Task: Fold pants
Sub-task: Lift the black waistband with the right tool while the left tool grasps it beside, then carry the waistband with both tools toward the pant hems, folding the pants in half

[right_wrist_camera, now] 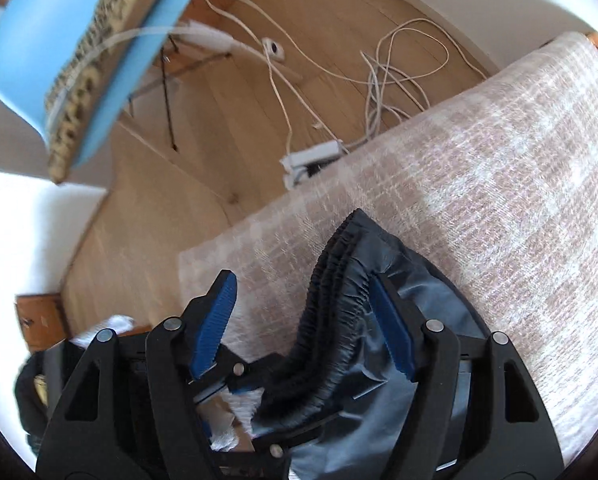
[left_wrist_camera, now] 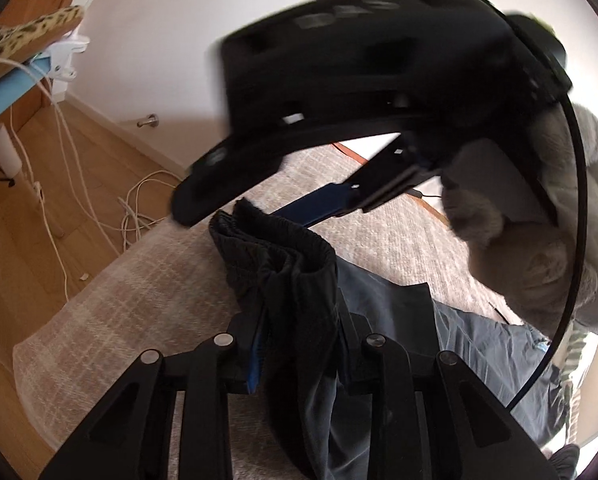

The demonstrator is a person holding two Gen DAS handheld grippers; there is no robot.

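On the beige woven rug (right_wrist_camera: 479, 168), near its edge beside the wooden floor (right_wrist_camera: 235, 92), one pair of dark pants (left_wrist_camera: 299, 280) is found; bare rug is left beyond. The left gripper (left_wrist_camera: 299, 344) is clamped on the bunched waistband. The right gripper (right_wrist_camera: 303, 320) is held apart, the waistband (right_wrist_camera: 339, 304) between its two blue fingers (right_wrist_camera: 215, 320).

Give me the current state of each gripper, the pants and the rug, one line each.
left gripper: shut on the pants' gathered waistband.
right gripper: jaws open, waistband between them, not pinched.
pants: bunched at the elastic waistband, lifted there, legs trailing on the rug.
rug: lying flat on the wooden floor.
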